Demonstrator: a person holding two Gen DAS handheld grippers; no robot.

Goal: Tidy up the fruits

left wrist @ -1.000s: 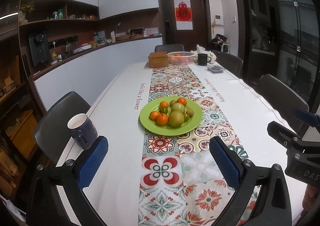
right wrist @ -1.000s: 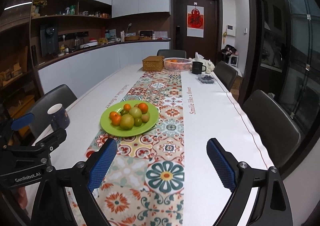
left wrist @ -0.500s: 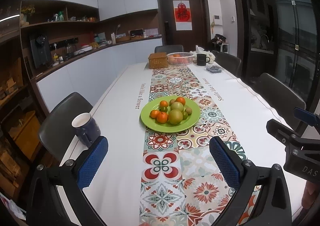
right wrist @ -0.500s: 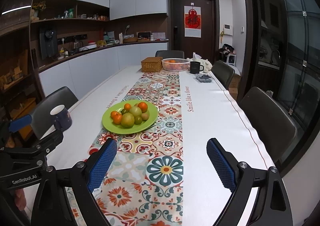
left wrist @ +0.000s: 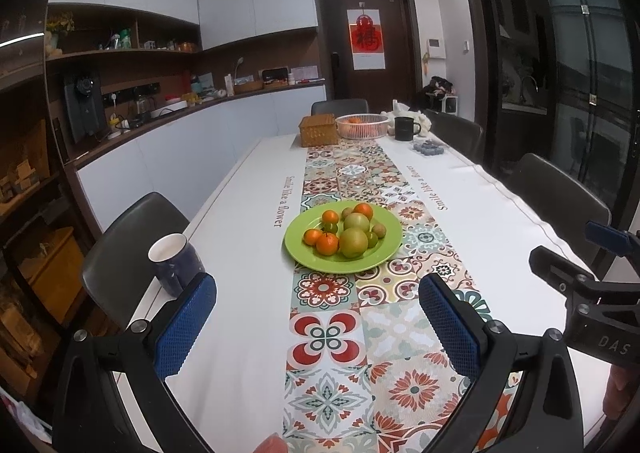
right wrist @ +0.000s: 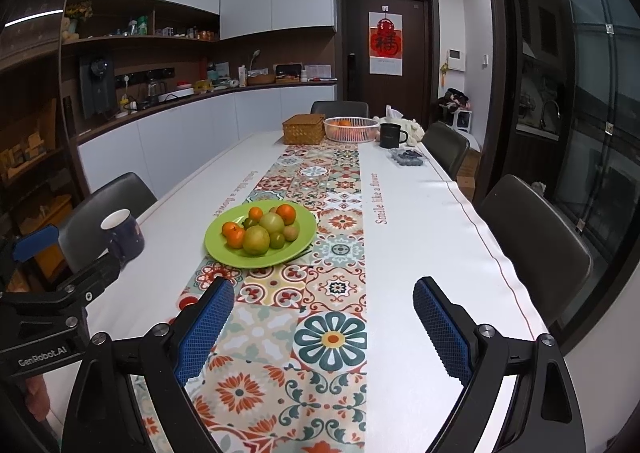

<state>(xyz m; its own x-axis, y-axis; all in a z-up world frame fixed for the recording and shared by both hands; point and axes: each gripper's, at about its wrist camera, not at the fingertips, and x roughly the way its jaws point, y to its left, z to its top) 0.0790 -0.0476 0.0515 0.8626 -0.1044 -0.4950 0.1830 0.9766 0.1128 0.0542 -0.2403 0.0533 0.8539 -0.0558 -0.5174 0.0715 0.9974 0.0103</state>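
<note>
White table (left wrist: 240,293) with a patterned tile runner (left wrist: 332,353) down its middle filled both views. Left gripper (left wrist: 316,327) hung over the near end, blue pads spread wide, nothing between them. Right gripper (right wrist: 320,327) likewise spread wide and empty, over the runner. Dark blue mug (left wrist: 176,265) stood just ahead of the left claw's left pad (left wrist: 184,327), near the table edge. Further ahead, between both claws' lines of sight, green plate (left wrist: 384,249) sat on the runner, holding oranges (left wrist: 327,243), green round fruits (left wrist: 353,242) and small brownish ones (left wrist: 378,230), heaped touching. Far end: wicker box (right wrist: 303,129), white wire basket (right wrist: 352,131) with some orange fruit, black mug (right wrist: 391,135), clear tub of dark berries (right wrist: 407,157).
</note>
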